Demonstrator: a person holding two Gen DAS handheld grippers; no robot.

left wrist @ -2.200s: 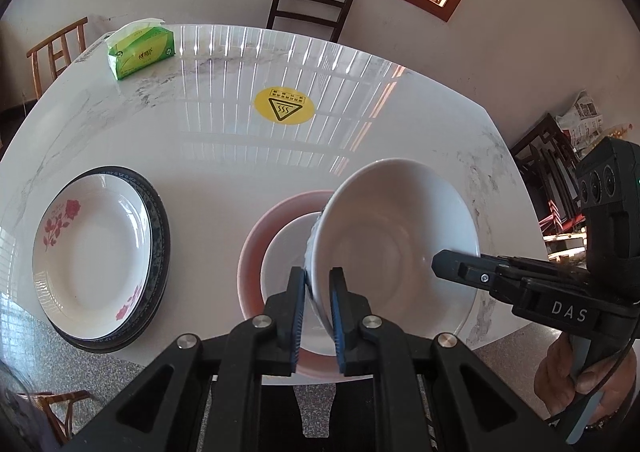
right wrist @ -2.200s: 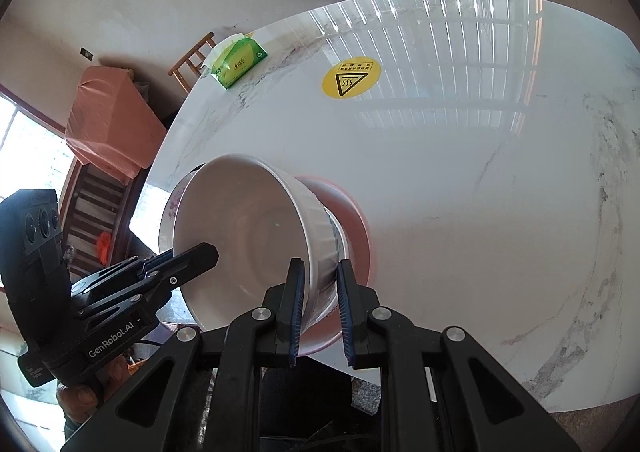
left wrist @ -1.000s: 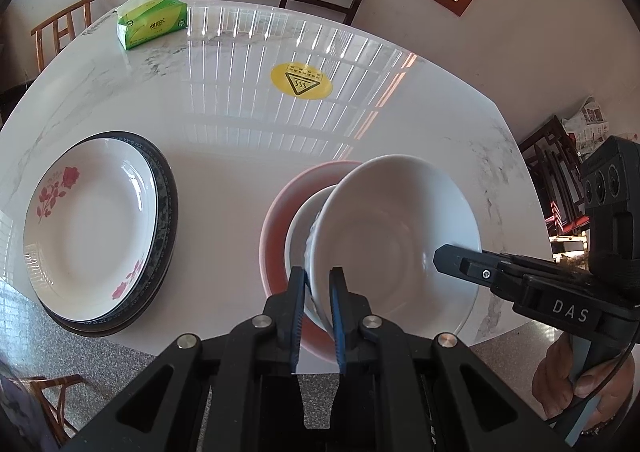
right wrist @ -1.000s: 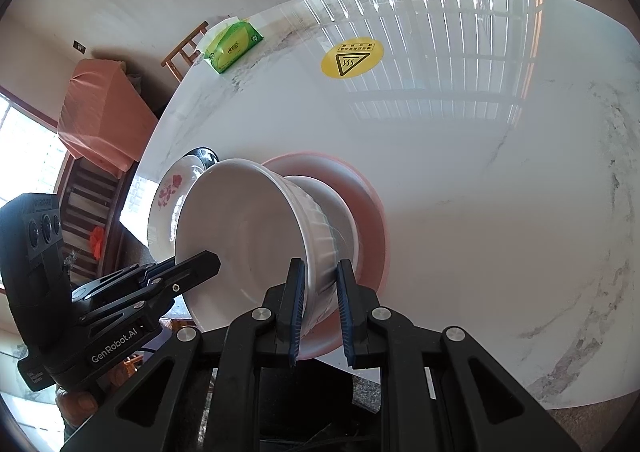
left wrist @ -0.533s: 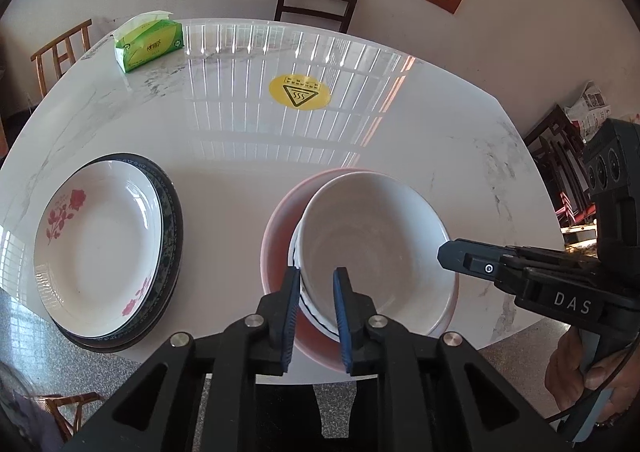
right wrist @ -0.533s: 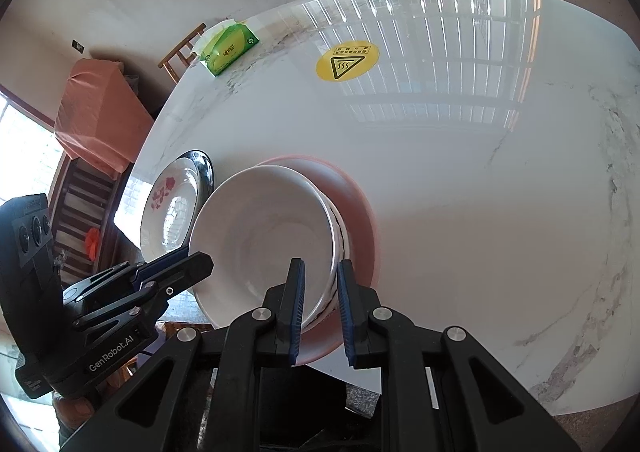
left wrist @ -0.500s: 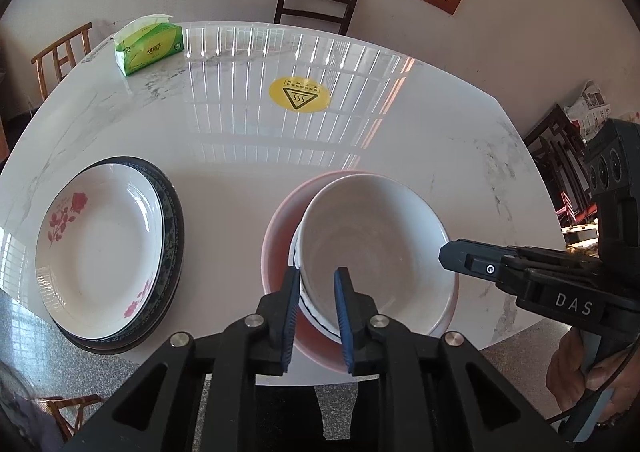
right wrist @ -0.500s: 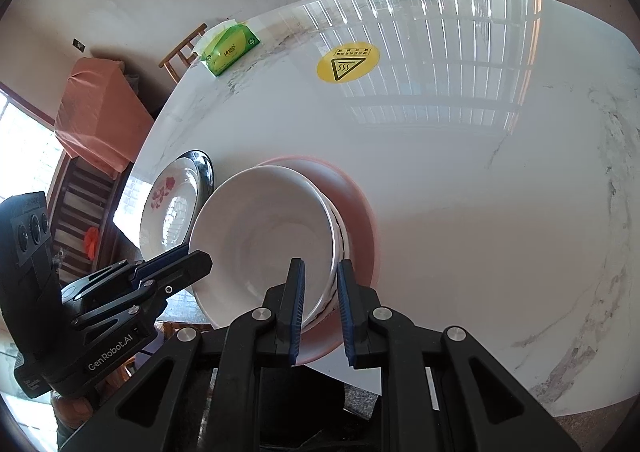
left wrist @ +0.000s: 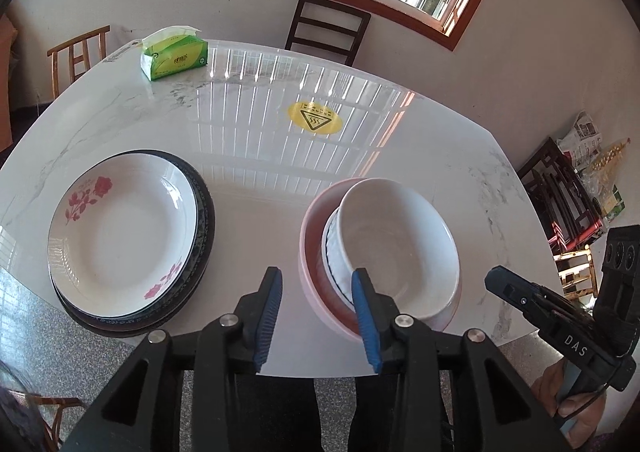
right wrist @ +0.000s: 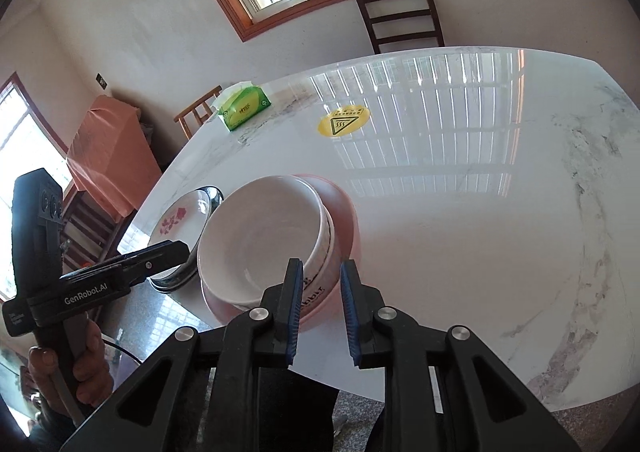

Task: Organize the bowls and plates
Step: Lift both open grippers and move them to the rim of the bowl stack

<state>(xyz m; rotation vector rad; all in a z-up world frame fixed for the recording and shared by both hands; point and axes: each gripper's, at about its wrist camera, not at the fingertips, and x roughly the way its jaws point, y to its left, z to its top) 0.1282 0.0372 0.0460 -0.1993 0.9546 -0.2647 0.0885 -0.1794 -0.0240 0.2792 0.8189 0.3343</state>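
- Here on the shiny white marble worktop (left wrist: 256, 139): a white bowl (left wrist: 396, 248) sitting inside a second white bowl with a dark line near its rim (left wrist: 334, 252), both inside a wide pink bowl (left wrist: 310, 240), close to the near edge.
- Beside that stack, apart from it: a flat white plate with red flowers (left wrist: 120, 228) lying on a dark-rimmed plate (left wrist: 204, 211), also by the near edge.
- Far across the worktop: a green tissue box (left wrist: 175, 57) near the back edge and a round yellow warning sticker (left wrist: 316, 123) flat in the middle.
- Lots of bare, smooth room between the dishes and the sticker, with window stripes shining on it.
- Around the worktop: a dark wooden chair (left wrist: 328, 29) at the far side, a light wooden chair (left wrist: 78, 55) at the corner, dark chairs with papers off to one side.
- Left gripper (left wrist: 318, 316): jaws just been spreading, now apart with nothing between them, one blue ridged pad (left wrist: 364, 316) in front of the near rim of the bowl stack, whether touching it not clear.
- Right gripper (right wrist: 320, 310): jaws just been parting a little, a small gap, nothing pinched, just short of the bowls' near rim, as seen from the right wrist.
- Gray speckled floor (left wrist: 80, 332) below the worktop's rounded near edge.
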